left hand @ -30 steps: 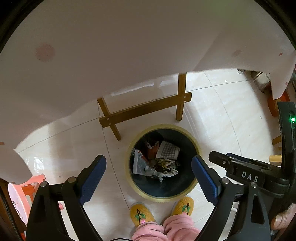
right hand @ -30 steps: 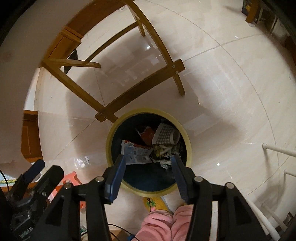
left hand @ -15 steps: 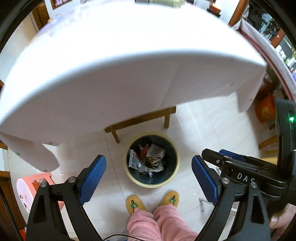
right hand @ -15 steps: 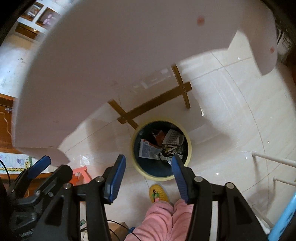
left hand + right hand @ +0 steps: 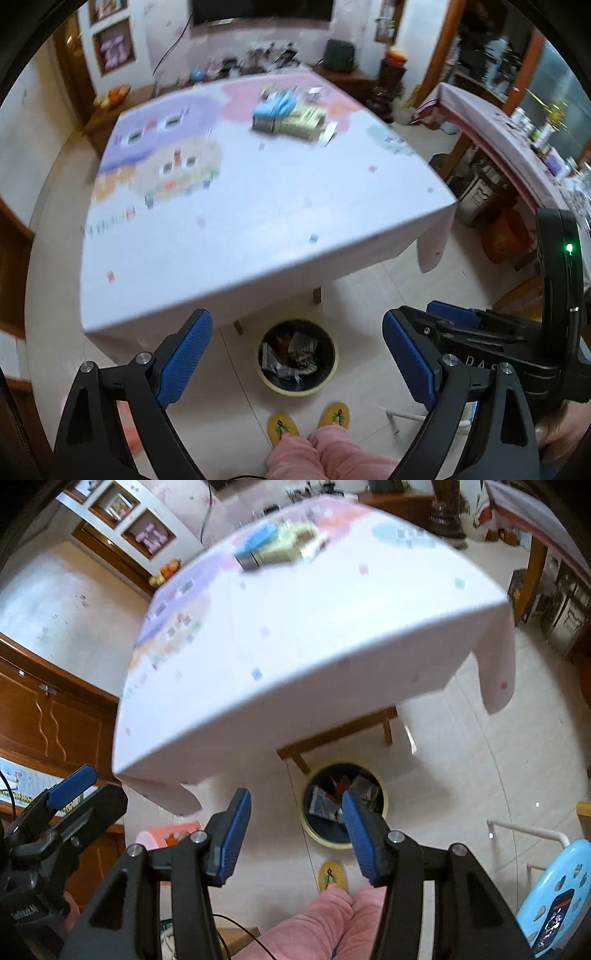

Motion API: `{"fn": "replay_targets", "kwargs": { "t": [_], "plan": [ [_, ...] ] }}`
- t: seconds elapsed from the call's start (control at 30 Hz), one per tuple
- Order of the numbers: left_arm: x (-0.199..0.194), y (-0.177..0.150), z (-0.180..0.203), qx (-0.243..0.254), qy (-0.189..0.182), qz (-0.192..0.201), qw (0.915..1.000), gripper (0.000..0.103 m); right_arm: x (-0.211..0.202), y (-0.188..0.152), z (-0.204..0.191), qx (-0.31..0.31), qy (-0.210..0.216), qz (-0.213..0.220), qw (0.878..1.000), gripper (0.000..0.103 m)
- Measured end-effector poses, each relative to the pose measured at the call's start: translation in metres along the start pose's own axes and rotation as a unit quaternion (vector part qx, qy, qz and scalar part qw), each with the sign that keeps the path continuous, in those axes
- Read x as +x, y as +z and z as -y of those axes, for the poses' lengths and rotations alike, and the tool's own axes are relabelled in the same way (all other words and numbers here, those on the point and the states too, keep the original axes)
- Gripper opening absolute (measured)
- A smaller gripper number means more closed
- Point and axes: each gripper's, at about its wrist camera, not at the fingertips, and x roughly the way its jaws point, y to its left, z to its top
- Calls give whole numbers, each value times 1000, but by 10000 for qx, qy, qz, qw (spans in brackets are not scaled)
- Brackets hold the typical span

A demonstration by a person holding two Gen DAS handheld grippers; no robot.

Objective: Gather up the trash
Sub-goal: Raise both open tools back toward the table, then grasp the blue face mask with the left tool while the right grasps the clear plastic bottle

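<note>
A dark round bin with a yellow rim (image 5: 297, 386) (image 5: 332, 843) stands on the floor by the table's near edge, with crumpled paper and wrappers (image 5: 295, 354) (image 5: 321, 803) in it. High above it my left gripper (image 5: 295, 319) is open and holds nothing. My right gripper (image 5: 294, 798) is also open and empty, its jaws less wide apart. Each gripper shows in the other's view, the right one (image 5: 461, 325) at the right and the left one (image 5: 74, 782) at the left. On the far part of the white tablecloth (image 5: 258, 206) (image 5: 314, 627) lie blurred blue and yellow packets (image 5: 291, 116) (image 5: 273, 548).
A person's pink trousers (image 5: 332, 923) and yellow slippers (image 5: 284, 428) are just in front of the bin. A pink stool (image 5: 166, 836) is at the left, a blue chair (image 5: 554, 897) at the right, a wooden cabinet (image 5: 44, 720) by the left wall. A cluttered side table (image 5: 517, 147) and an orange container (image 5: 506, 236) stand at the right.
Both grippers have risen from just over the bin to above table height, so the tabletop now shows from above and the bin looks smaller. Neither pair of jaws has changed.
</note>
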Motion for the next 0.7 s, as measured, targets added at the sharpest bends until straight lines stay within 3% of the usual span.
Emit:
{"fn": "replay_targets", "kwargs": {
  "t": [0.3,0.53,0.7],
  "plan": [
    [-59,56,4,702,79,605,9957,92,-62,31,-32,60,-164,862,9961,52],
    [-69,106,-6,720,-9,797,9942,92,-85,56,-51,2,-344,1350,9903,52],
    [-55,143,-17,549,-144,665,9962,92,-92,78,-54,-60,-418,1533,9873,52]
  ]
}}
